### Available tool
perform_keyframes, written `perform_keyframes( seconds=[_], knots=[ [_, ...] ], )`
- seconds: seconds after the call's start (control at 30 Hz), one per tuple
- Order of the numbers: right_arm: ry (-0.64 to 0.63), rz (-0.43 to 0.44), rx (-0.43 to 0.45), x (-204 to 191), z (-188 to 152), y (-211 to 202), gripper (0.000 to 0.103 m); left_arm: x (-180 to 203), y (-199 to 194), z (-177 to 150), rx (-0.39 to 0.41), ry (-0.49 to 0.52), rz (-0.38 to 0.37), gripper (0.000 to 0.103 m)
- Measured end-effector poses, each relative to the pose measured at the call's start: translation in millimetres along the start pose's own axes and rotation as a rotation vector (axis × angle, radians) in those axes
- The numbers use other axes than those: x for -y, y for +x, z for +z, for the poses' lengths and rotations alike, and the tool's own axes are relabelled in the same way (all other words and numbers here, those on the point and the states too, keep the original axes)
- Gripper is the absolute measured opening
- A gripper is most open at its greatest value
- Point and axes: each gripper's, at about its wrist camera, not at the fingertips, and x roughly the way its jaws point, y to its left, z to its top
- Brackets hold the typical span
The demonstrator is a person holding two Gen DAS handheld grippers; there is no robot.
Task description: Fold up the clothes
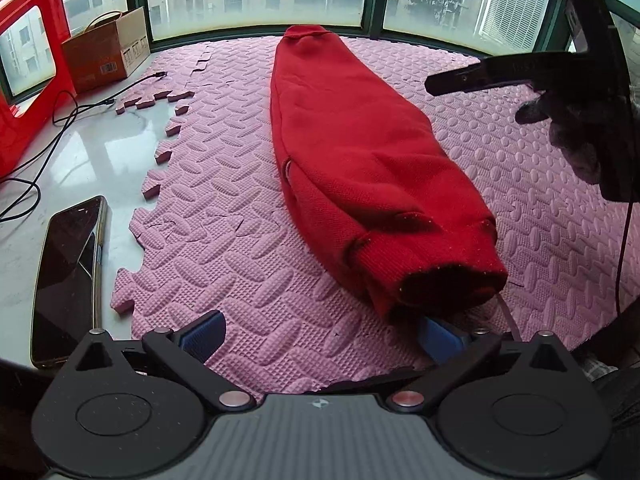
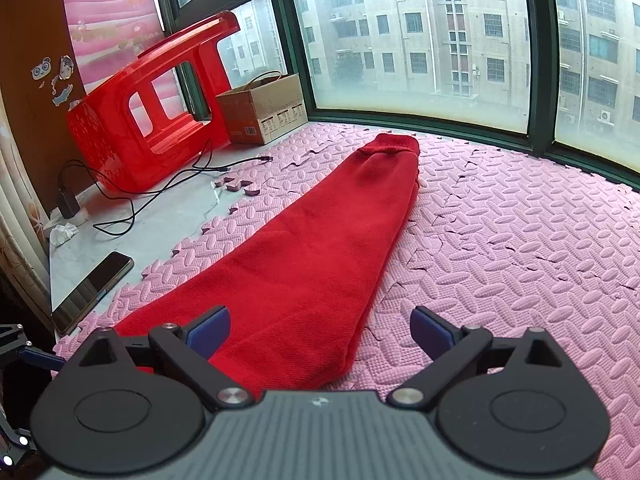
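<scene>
Sweater (image 1: 360, 152) runs 12-to-6 on the mat (image 1: 224, 264); left gripper (image 1: 320, 332) nearest its hem (jaws apart), right gripper (image 2: 322, 332) likewise apart.

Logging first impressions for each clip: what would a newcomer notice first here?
A long red garment folded into a narrow strip lies down the middle of the pink foam mat, running toward the window. On the bare floor to its left sit a tipped red stool, a cardboard box and a phone.
</scene>
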Motion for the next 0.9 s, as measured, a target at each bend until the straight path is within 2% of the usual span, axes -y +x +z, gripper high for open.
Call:
perform_keyframes(
  seconds=[0.1,0.23,0.43,0.67,0.77,0.9],
  knots=[
    [0.016,-0.006,-0.01,3,0,3,0.098,10,8,-2,0.004,0.041,0.019,0.103],
    [0.023,-0.02,-0.028,6,2,6,0.098,14,13,2,0.05,0.049,0.1,0.102],
    [0.099,-0.019,-0.038,22,8,12,0.093,-6,9,5,0.09,-0.045,0.15,0.103],
    [0.171,-0.027,-0.034,39,15,21,0.088,-35,2,2,0.103,-0.157,0.251,0.102],
    [0.239,-0.01,-0.033,54,23,31,0.083,-56,0,6,0.102,-0.247,0.282,0.097],
    [0.345,0.003,-0.023,78,37,48,0.076,-76,3,12,0.084,-0.309,0.317,0.096]
  ],
)
